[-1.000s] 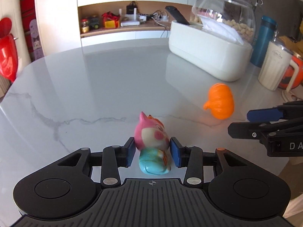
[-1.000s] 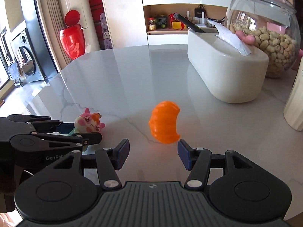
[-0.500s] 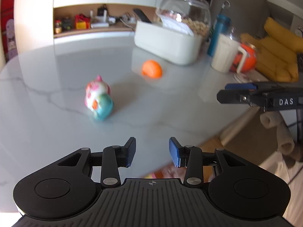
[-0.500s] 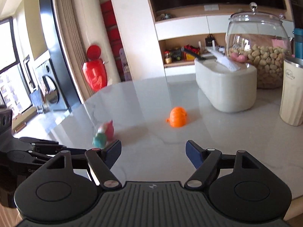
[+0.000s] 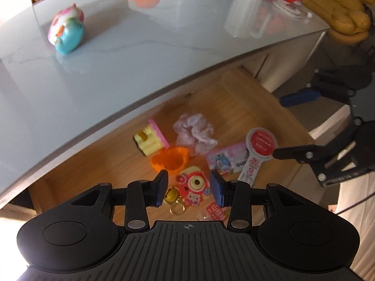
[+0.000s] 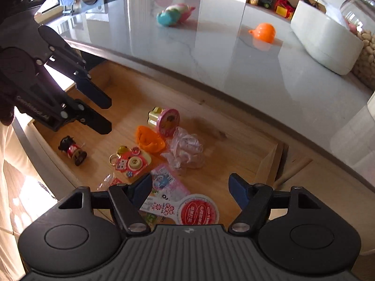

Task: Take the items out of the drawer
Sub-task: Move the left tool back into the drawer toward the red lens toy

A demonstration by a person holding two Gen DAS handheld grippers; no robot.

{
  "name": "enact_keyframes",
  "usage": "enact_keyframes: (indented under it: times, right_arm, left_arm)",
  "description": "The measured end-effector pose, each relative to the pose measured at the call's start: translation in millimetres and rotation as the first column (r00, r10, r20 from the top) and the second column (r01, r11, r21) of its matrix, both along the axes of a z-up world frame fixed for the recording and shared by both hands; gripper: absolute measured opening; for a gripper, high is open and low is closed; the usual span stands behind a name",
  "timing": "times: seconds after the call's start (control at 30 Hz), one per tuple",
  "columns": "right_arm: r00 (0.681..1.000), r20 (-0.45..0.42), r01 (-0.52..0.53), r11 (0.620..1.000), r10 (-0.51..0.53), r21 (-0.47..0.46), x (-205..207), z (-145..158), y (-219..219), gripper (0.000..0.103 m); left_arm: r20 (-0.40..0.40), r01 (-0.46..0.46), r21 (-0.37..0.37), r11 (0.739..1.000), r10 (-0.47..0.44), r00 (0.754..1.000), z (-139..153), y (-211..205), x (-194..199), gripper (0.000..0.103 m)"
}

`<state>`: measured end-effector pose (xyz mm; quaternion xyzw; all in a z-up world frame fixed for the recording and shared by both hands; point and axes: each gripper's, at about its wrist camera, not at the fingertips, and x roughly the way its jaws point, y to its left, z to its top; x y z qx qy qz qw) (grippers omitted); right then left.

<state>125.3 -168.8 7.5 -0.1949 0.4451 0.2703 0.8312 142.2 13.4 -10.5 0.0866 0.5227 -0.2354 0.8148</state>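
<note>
- Left gripper (image 5: 189,188): jaws apart, nothing between the pads. A second ago it was clamped on the pink-and-teal squishy toy (image 5: 66,32); that toy now lies loose on the marble table (image 5: 164,53), toward its far left.
- Right gripper (image 6: 189,188): jaws wide and closing slightly, nothing between them. Its orange pumpkin toy (image 6: 262,32) was let go and sits on the table near the white tissue box (image 6: 325,44).
- Both tools have swung off the tabletop and now tilt down over the open wooden drawer (image 6: 267,161) under the table's near edge.
- Drawer, near edge: red-and-white round tag (image 6: 198,210) and printed pink packet (image 6: 166,182) under the right gripper; pink camera keychain (image 5: 193,188) with gold bell under the left gripper.
- Drawer, middle: orange half-shell (image 6: 150,139), crumpled clear plastic bag (image 6: 185,151), small dark figurine (image 6: 72,149) by the left wall.
- Drawer, far: yellow-and-pink cake toy (image 5: 150,140), close to the table's overhang.
- Judgement: two items delivered, several left; next pick about to begin, keychain the likely left-hand target.
</note>
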Motion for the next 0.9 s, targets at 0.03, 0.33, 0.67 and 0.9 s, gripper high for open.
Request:
enact_keyframes:
  times: [0.03,0.33,0.67,0.9]
  right_arm:
    - [1.0,-0.02,0.0,1.0,0.0,-0.013,0.4,-2.7,0.9,0.073]
    - [0.99,-0.141,0.026,0.999,-0.023,0.023,4.3,-13.3,-10.1,0.073]
    - [0.94,-0.304,0.187,0.98,-0.156,0.075,45.8,-11.0,-36.2,0.073]
    - [0.939,-0.306,0.179,0.983,-0.158,0.042,55.1,-21.2,-29.5,0.073]
  left_arm:
    - [-0.008,-0.015,0.017,1.0,0.015,1.0,-6.9,-2.1,3.3,0.043]
    - [-0.077,-0.057,0.031,0.998,0.059,0.995,-28.7,-4.6,10.3,0.042]
    - [-0.161,0.055,-0.052,0.997,-0.062,0.985,-37.9,-19.5,-11.5,0.032]
    - [-0.191,0.016,-0.106,0.994,-0.036,0.981,-36.9,-12.3,-7.3,0.032]
